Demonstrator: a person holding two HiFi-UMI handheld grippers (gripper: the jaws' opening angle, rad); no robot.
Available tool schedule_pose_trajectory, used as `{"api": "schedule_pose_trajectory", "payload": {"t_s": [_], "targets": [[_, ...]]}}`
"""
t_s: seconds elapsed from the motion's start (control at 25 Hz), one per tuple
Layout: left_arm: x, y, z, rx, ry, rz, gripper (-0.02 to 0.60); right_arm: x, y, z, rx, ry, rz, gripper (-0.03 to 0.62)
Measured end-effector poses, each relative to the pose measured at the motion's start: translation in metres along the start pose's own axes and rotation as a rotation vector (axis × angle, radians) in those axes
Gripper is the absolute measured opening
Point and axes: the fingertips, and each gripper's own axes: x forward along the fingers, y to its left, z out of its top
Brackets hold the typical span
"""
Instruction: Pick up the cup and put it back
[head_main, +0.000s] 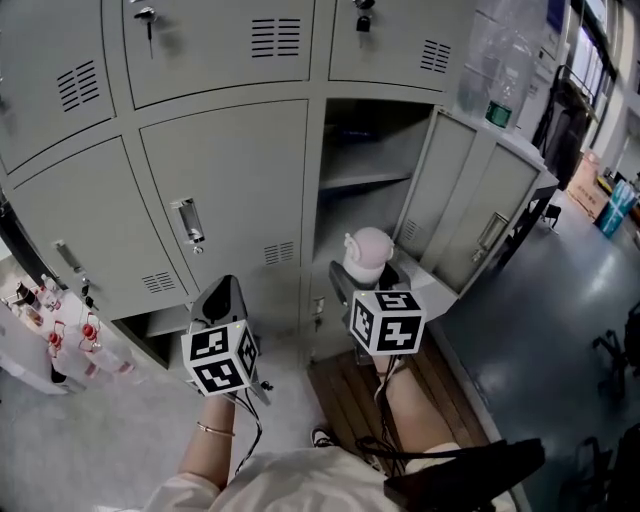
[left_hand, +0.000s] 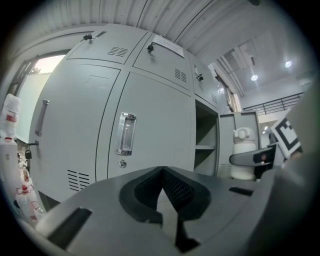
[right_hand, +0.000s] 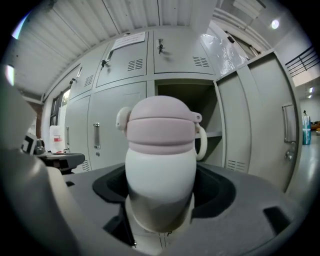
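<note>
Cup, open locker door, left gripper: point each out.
cup (right_hand: 160, 175), right gripper view, on its white body below the pink lid.
open locker door (right_hand: 265, 125), right gripper view, middle of the panel.
left gripper (left_hand: 162, 172), left gripper view, where its closed jaws meet.

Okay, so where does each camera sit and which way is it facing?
Head view: on the person's head, looking steeply down at grey lockers; shows both forearms, the left gripper and the right gripper.
Left gripper view: on the left gripper, facing closed locker doors along its shut, empty jaws.
Right gripper view: on the right gripper, facing the open locker, the cup clamped between its jaws.
Shared: both gripper views show the cup and open locker.
</note>
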Motion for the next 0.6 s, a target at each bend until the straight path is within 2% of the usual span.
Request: {"api": "schedule_pose_trajectory", "payload": {"t_s": [0.4,0.6], "targets": [[0.001,0.007,0.0,-0.012,-0.009,0.028,0.003,-0.003,0.029,-0.013,0.001,0.004,0.063,0.342],[-0.012,0.027,0.001,-0.022,-0.017,0.07,0.003,0.003,0.051,-0.014,-0.008,0.008,0.109,0.342]]}}
